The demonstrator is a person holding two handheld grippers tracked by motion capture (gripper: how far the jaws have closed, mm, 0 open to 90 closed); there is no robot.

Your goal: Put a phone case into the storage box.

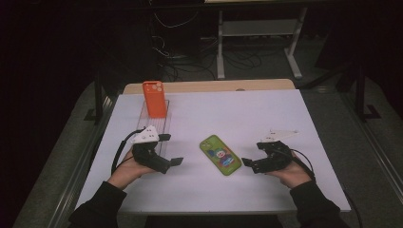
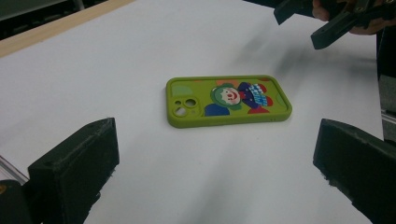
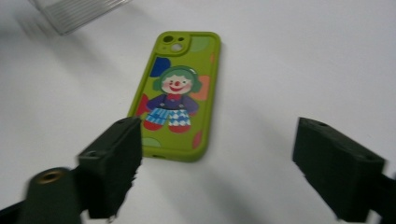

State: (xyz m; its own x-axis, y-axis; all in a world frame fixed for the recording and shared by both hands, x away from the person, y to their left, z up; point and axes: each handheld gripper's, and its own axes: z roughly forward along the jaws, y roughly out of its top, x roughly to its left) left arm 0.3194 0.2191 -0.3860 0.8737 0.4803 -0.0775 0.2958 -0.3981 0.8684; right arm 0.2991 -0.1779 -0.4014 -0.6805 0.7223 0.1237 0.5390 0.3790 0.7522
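The green phone case (image 1: 220,155) lies flat on the white table (image 1: 266,114), printed back up, with its camera cut-out towards the far edge, between the two tools and touching neither. Lying flat and in the open, it leaves both long edges free, which suits a pinch from either side. The right tool (image 1: 248,163) sits just beside the case's near right corner, its jaws spread wide with nothing between them; in the right gripper view the case (image 3: 177,91) lies ahead of the gap, not inside it. The left tool (image 1: 172,149) rests a little further off on the other side, jaws also wide and empty, pointing at the case (image 2: 228,100). An orange phone case (image 1: 155,99) stands upright in a clear slotted rack (image 1: 153,124) at the far left, which suggests the rack is where the cases belong, each held on edge in a slot
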